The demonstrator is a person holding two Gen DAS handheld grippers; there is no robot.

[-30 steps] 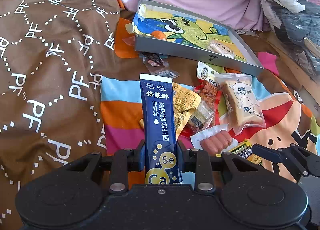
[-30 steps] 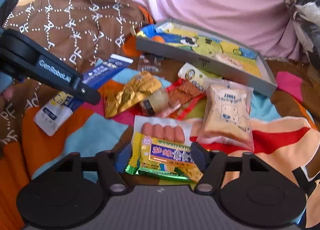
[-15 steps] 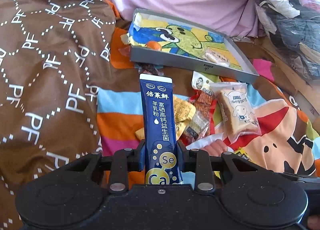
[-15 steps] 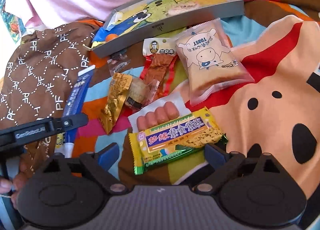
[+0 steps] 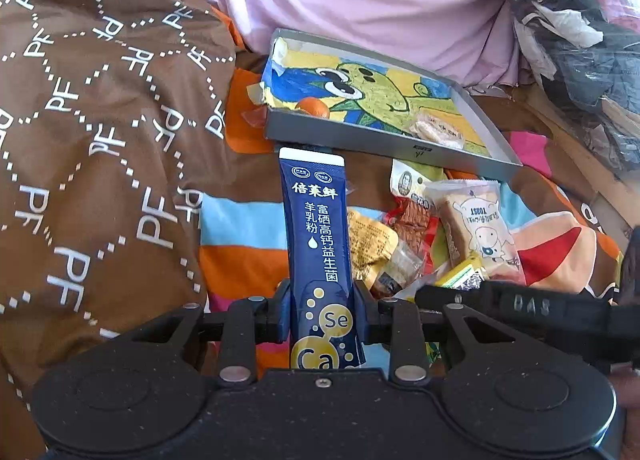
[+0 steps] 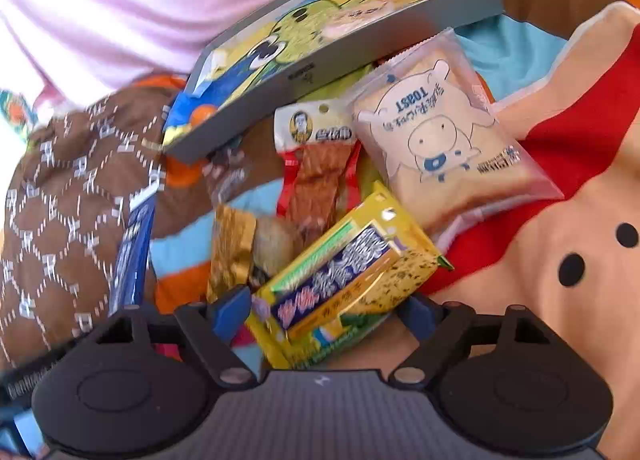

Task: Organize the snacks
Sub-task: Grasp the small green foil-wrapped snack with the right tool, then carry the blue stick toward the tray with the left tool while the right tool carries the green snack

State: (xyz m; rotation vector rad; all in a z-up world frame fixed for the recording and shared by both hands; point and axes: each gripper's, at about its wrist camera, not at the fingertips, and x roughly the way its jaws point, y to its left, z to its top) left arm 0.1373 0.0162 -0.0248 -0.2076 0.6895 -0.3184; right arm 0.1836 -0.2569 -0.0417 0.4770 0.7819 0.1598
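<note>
- Left wrist view showed the left tool [image 5: 322, 314] clamped narrow on the lower end of a dark blue stick sachet [image 5: 316, 227], both fingers pressed against its sides near the "Se" and "Ca" printing.
- That sachet stood with its long axis running straight ahead from the tool, its white-edged top pointing at the near wall of the grey tray [image 5: 400, 145] and appearing just short of it.
- Right wrist view showed the right tool [image 6: 324, 312] set fairly wide but closed on a yellow cracker packet [image 6: 344, 272], which lay slantwise between the fingers, its long axis rising toward the upper right.
- Just beyond that packet lay the loose pile on the bed: a gold-wrapped snack [image 6: 234, 252], a red spicy strip pack [image 6: 316, 167] and a clear toast bag [image 6: 448, 131], overlapping one another.
- Farther out sat the tray, tilted in this view, holding an orange sweet [image 6: 202, 113] and a pale wafer pack [image 5: 438, 127] on its cartoon lining.
- By my judgement the left hand's sachet was nearer the tray and already aimed at it, so a short forward carry over the wall would land it lengthwise inside.
- The cracker packet seemed to need a longer reach over the pile, and some turning to lie flat.
</note>
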